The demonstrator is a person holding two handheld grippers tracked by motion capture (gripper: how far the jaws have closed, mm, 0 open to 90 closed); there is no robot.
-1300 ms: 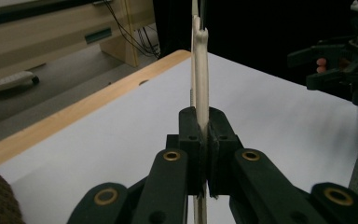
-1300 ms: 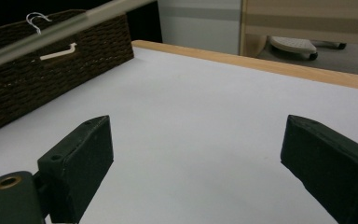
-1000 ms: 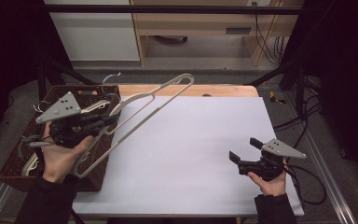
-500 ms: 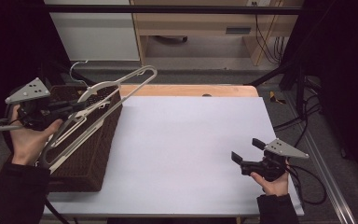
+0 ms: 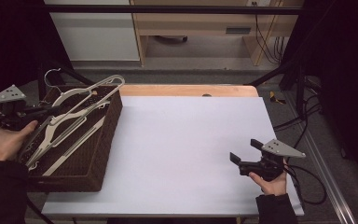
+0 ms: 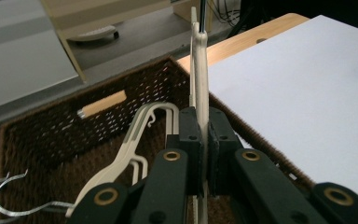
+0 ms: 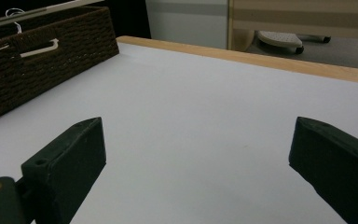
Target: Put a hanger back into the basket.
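Now at the far left of the high view, the left gripper [image 5: 37, 111] has its jaws clamped on a cream hanger [image 5: 81, 99], held over the woven basket [image 5: 103, 154] where other hangers [image 5: 65, 140] lie. Best to lower it flat alongside those, hook clear of the rim, and part the jaws only once it rests. Over at the lower right, the right gripper [image 5: 244, 151] waits above the white table [image 5: 182, 144], jaws wide apart, nothing between them.

L gripper [image 5: 42, 111] holds hanger [image 5: 81, 100] over basket [image 5: 103, 140].
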